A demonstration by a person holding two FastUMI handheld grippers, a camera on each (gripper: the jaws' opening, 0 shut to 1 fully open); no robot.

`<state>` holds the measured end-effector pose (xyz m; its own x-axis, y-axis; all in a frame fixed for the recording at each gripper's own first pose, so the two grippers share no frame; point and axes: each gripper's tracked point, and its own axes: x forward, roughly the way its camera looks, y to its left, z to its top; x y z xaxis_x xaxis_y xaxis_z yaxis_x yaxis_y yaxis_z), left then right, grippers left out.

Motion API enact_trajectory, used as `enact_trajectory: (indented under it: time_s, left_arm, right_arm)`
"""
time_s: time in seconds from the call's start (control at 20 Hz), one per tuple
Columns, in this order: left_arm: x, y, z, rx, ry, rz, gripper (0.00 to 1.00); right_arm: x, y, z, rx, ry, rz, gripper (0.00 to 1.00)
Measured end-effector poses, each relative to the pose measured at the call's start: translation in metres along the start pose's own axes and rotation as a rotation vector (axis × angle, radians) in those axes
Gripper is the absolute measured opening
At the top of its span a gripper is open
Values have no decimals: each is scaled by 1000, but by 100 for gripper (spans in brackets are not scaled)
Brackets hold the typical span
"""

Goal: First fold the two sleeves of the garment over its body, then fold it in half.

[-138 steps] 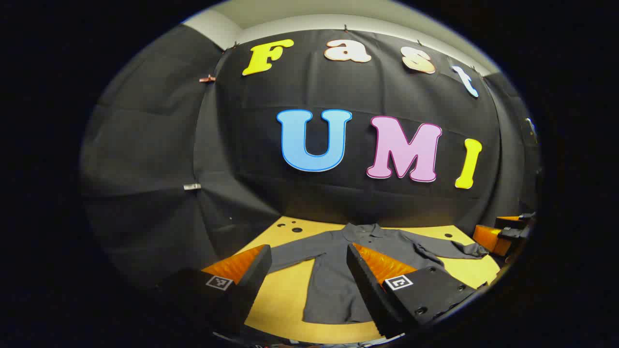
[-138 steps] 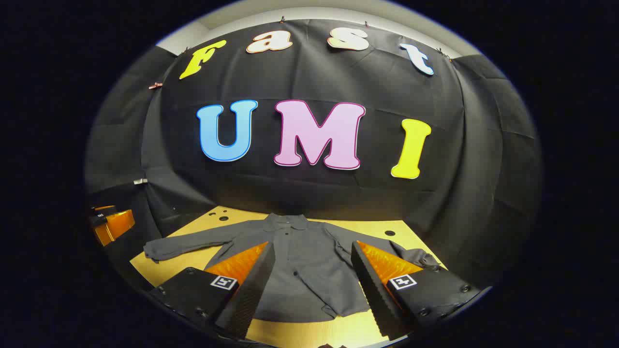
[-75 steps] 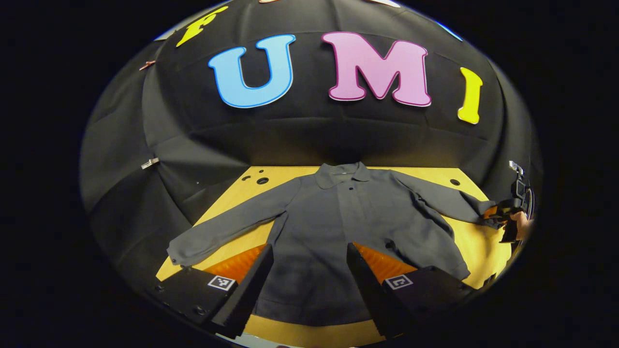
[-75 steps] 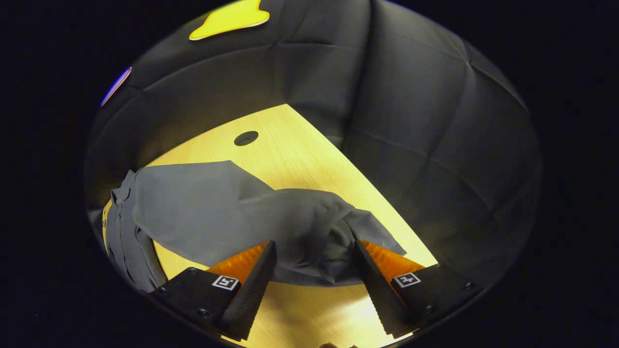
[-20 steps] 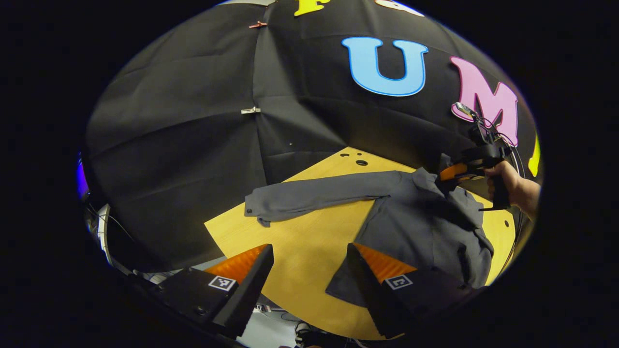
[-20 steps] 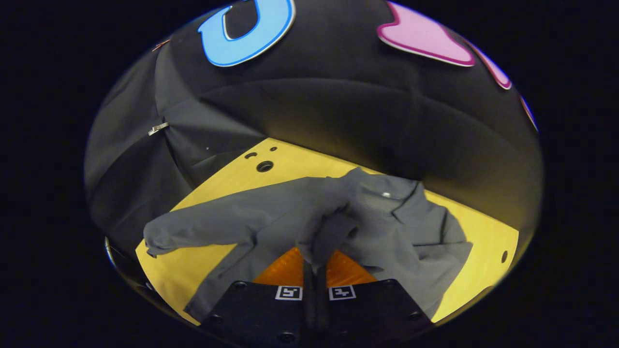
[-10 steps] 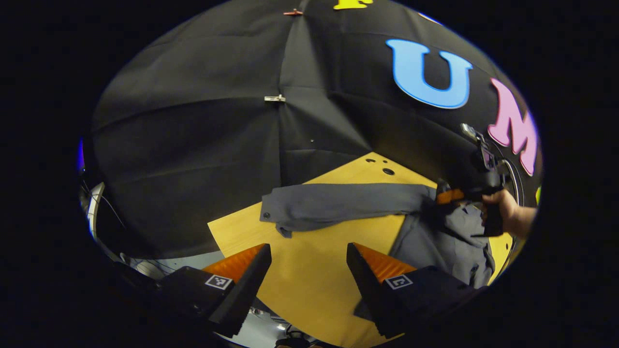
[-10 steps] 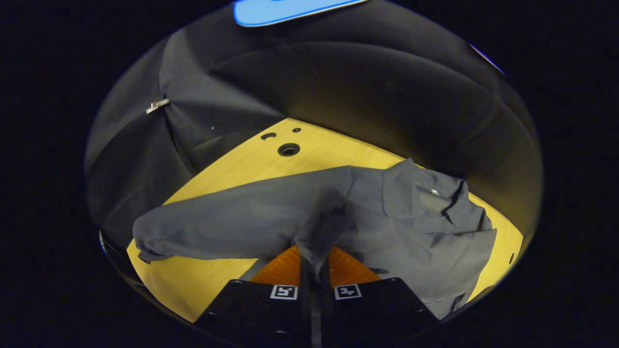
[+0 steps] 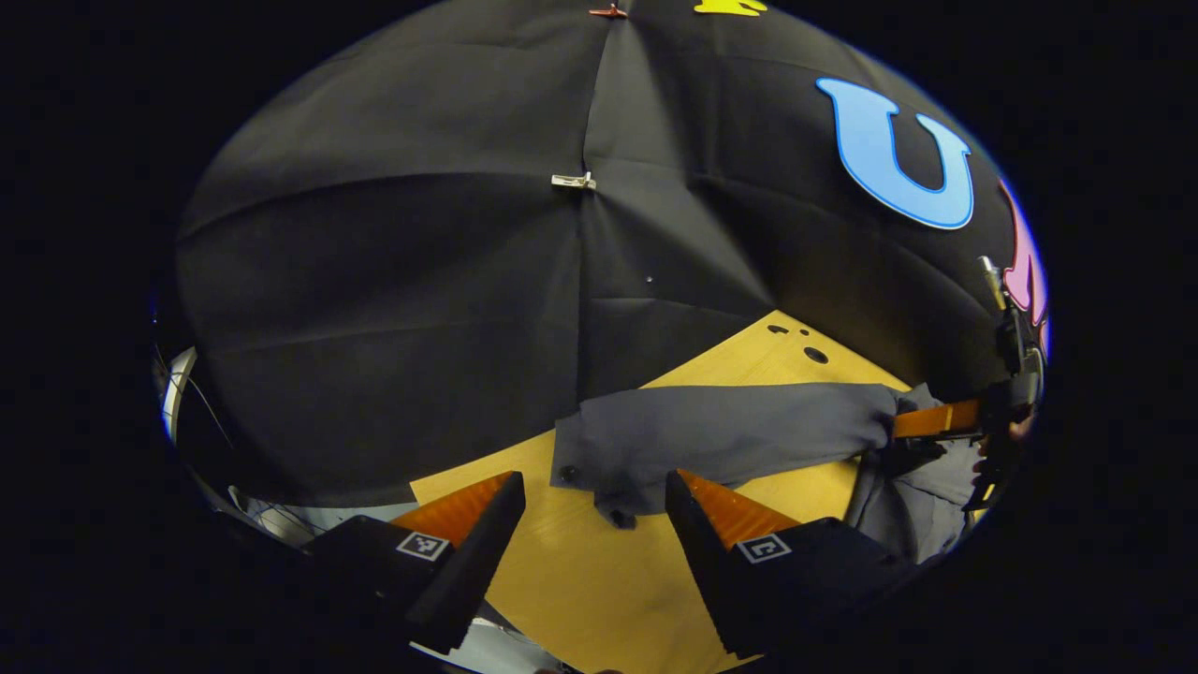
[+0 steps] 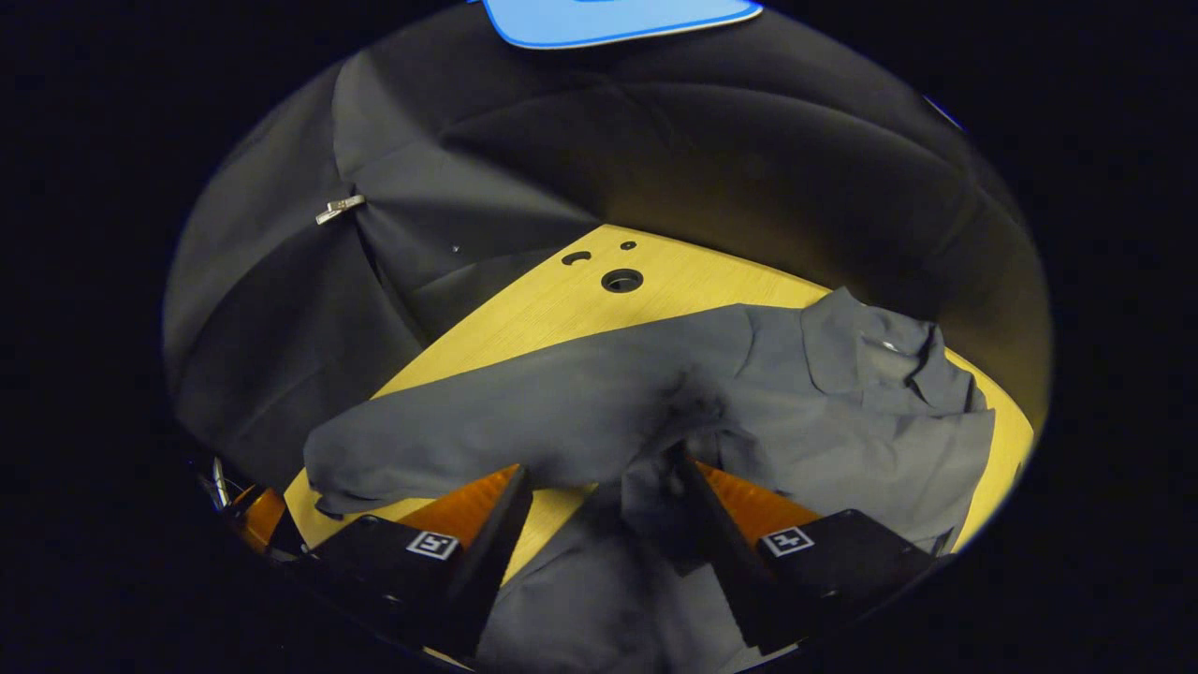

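A grey long-sleeved shirt (image 10: pixel 842 440) lies on the yellow wooden table (image 10: pixel 524 318), collar (image 10: pixel 870 346) at the far right. One sleeve (image 10: pixel 505 412) stretches out flat to the left. The other sleeve's cuff (image 10: pixel 655 487) rests crumpled on the shirt's body against one finger of my open right gripper (image 10: pixel 599 468). In the left gripper view, the outstretched sleeve (image 9: pixel 730 435) ends in a cuff (image 9: pixel 604 473) just ahead of and between the tips of my open left gripper (image 9: pixel 593 482). The right gripper (image 9: pixel 903 432) is at the far right over the shirt.
Round holes (image 10: pixel 621 279) are cut in the table near the back wall. The table's left corner (image 9: pixel 416 489) drops off just beside my left gripper. The left gripper (image 10: pixel 253 515) is at the table's left edge in the right gripper view. Black cloth walls close the back and sides.
My right gripper, shut on the sleeve half a second ago, has opened and the cuff now lies on the shirt. My left gripper has moved closer to the other cuff.
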<state>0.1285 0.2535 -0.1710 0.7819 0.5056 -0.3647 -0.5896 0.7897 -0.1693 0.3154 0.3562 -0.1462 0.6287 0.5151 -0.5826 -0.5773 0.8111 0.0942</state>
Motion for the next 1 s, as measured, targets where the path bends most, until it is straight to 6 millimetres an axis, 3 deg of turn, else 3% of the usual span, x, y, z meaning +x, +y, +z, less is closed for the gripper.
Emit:
enact_trajectory:
  time_s: [0.2, 0.4, 0.65, 0.7, 0.85, 0.95, 1.0]
  left_arm:
    - [29, -1, -3, 6, 18, 9, 95]
    - [60, -4, 0, 11, 32, 7, 96]
    - [95, -7, -13, 26, 91, -6, 95]
    - [99, -9, -19, 35, 117, -17, 91]
    - [107, -17, -30, 142, 146, -28, 98]
    - [110, -25, -27, 218, 131, -53, 93]
    - [108, -28, -28, 228, 135, -66, 85]
  right_arm:
    - [-60, -34, -14, 6, -20, -60, 100]
    - [-135, -84, -46, 36, -25, -152, 99]
    - [-218, -139, -94, 122, -10, -253, 99]
    - [-232, -149, -105, 153, -8, -283, 99]
    - [-268, -154, -141, 241, 11, -304, 99]
    - [-285, -163, -165, 266, 43, -330, 99]
    - [-297, -165, -175, 296, 52, -331, 99]
